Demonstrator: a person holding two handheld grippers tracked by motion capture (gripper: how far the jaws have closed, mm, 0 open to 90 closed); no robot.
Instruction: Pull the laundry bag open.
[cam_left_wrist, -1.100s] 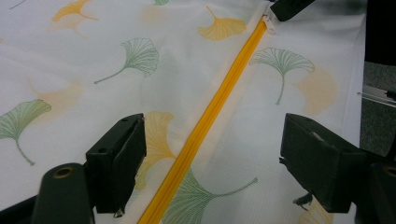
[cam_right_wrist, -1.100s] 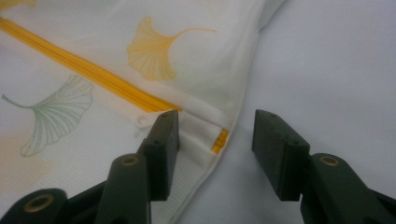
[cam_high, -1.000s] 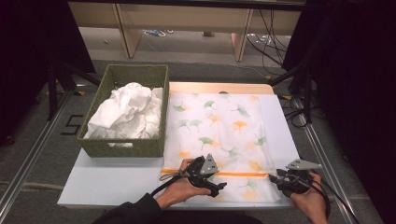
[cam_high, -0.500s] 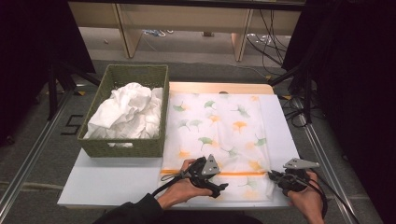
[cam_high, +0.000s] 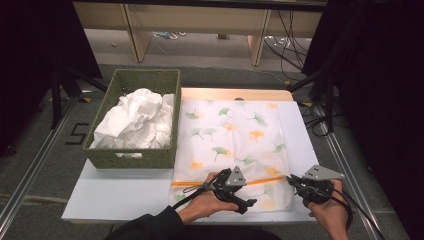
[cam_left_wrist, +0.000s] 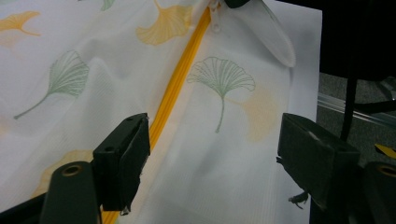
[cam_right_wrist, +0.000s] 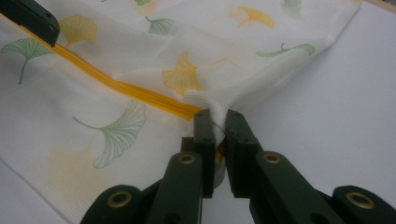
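Right gripper (cam_right_wrist: 215, 122): my jaws have just been closing and now pinch the laundry bag (cam_high: 232, 145) at its edge, by the end of the orange zipper (cam_right_wrist: 121, 88).
Left gripper (cam_left_wrist: 212, 154): I hold the jaws wide; bag fabric lies flat between them, zipper just beside one finger.
Basket (cam_high: 131, 157): well off from both, white cloth inside.

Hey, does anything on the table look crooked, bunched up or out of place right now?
Only the laundry bag: its corner beside the orange zipper is bunched and lifted where the right gripper pinches it. The rest lies flat.
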